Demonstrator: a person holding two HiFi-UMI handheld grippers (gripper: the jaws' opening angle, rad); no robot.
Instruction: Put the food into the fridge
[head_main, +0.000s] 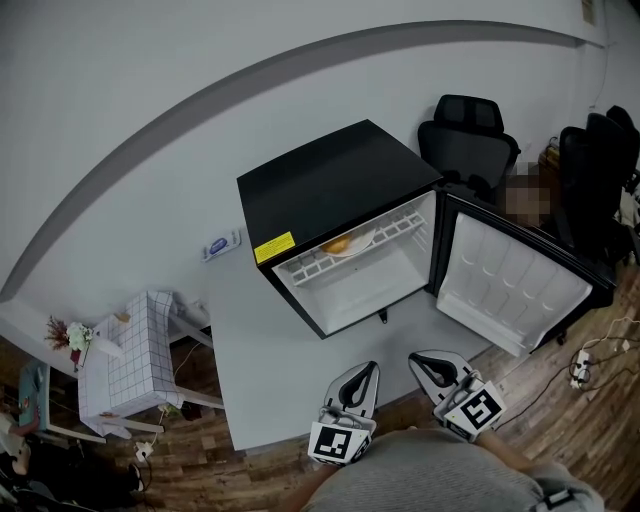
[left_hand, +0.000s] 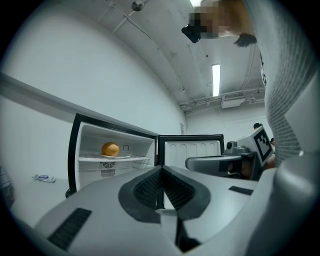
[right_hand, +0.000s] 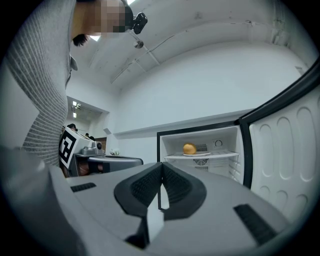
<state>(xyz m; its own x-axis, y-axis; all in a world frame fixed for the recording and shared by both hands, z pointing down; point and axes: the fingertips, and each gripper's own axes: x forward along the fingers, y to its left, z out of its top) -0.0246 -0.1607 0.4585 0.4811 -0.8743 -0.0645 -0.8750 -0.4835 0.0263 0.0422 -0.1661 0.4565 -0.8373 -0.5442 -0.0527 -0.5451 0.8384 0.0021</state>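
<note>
Both tools are held level and side by side close to the person's body. The left tool (left_hand: 161, 172) and the right tool (right_hand: 161, 170) are each closed, with nothing between the jaws. They are pointed at a small black fridge (head_main: 330, 185), whose white-lined door (head_main: 520, 280) is swung fully open on the right. A round orange-yellow piece of food (head_main: 337, 243) is seen on a white plate (left_hand: 116, 156) on the white wire shelf (head_main: 400, 228) inside the fridge. Black office chairs (head_main: 468, 135) are placed behind the fridge and its door. A small tabletop (head_main: 140, 350) covered in white checked cloth is set well to the left. A white power strip (head_main: 580, 370) is seen on the wooden floor (head_main: 560, 440) at the right.
</note>
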